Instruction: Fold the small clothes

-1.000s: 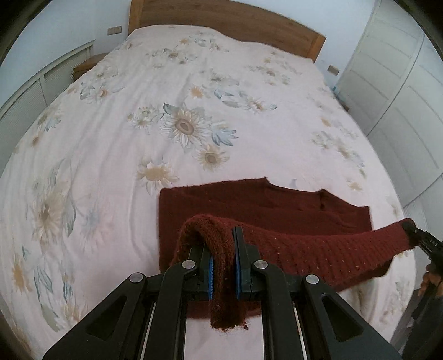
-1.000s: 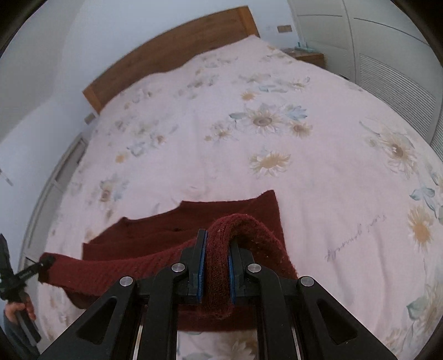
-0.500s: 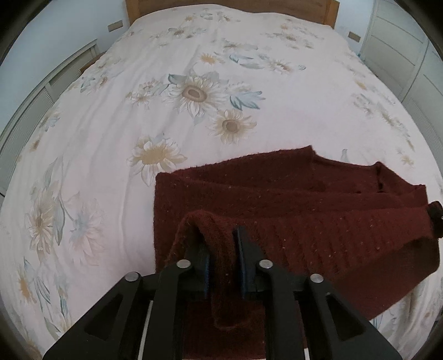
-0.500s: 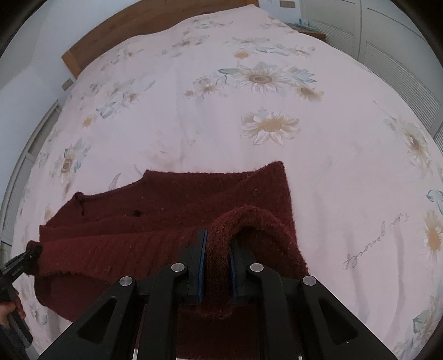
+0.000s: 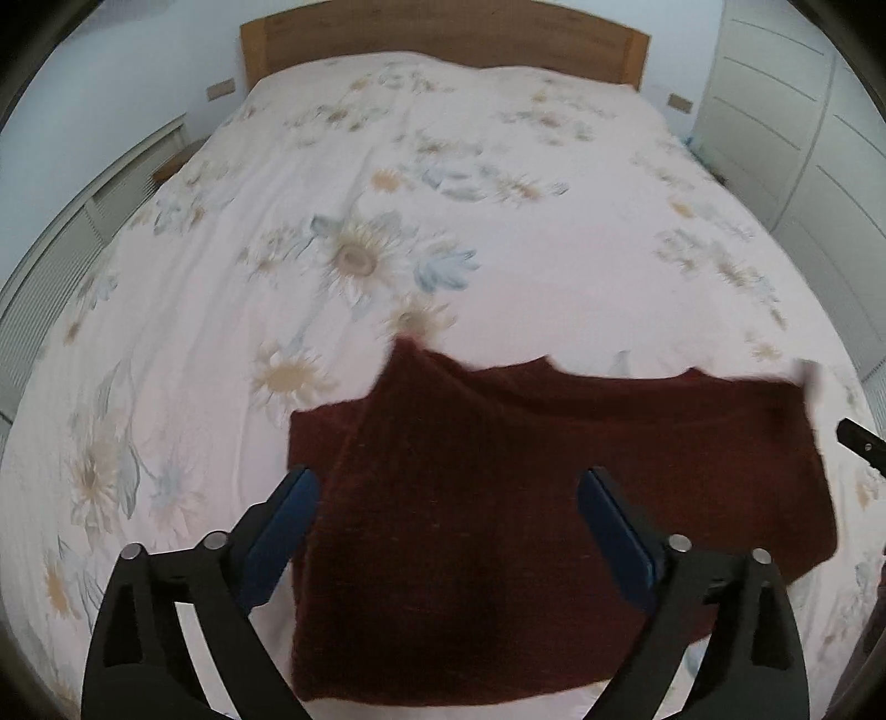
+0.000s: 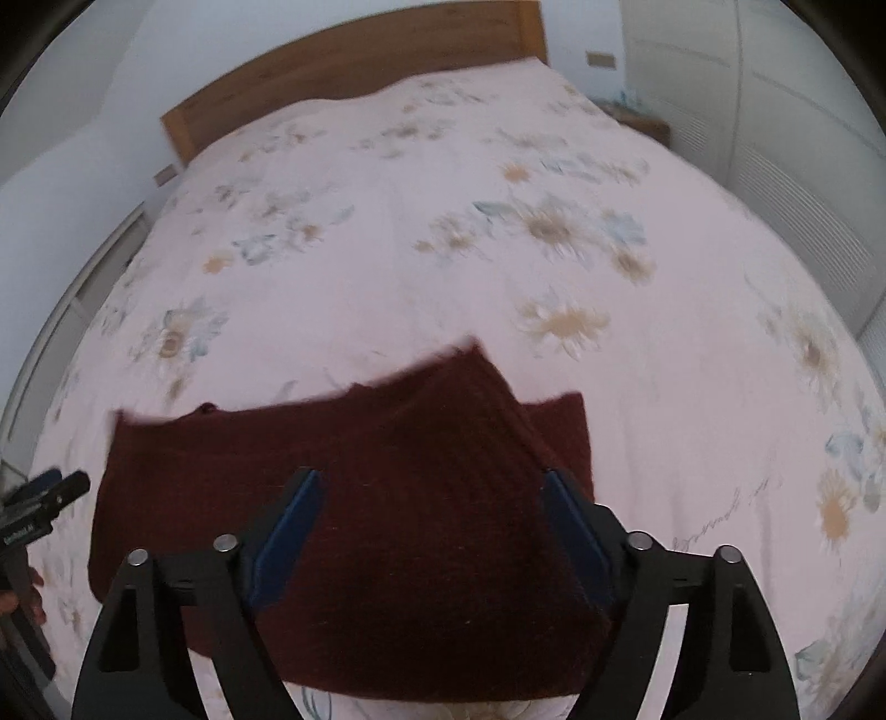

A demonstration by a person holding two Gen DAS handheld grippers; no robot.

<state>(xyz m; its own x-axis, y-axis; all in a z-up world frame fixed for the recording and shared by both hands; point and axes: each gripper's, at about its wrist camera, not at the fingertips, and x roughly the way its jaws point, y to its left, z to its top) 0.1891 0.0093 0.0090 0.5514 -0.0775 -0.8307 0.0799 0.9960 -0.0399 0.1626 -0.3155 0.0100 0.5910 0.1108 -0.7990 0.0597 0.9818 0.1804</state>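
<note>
Both grippers letting go over the dark red knit sweater [image 5: 554,498] on the bed

The left gripper [image 5: 448,520] has its jaws spread wide and opening, blue pads [image 5: 279,534] off to either side of the knit and not pressing on it, so nothing is gripped. Same deal with the right gripper [image 6: 429,520]: jaws wide and opening, sweater [image 6: 387,498] lying between them with the pads clear of it. The sweater sits on the near part of the floral bedspread [image 5: 387,221], folded over itself, with one upper corner sticking up in a point. Both views are a bit motion-blurred. The wooden headboard [image 5: 443,33] is at the far end, and white wardrobe doors [image 5: 803,138] are along one side.
</note>
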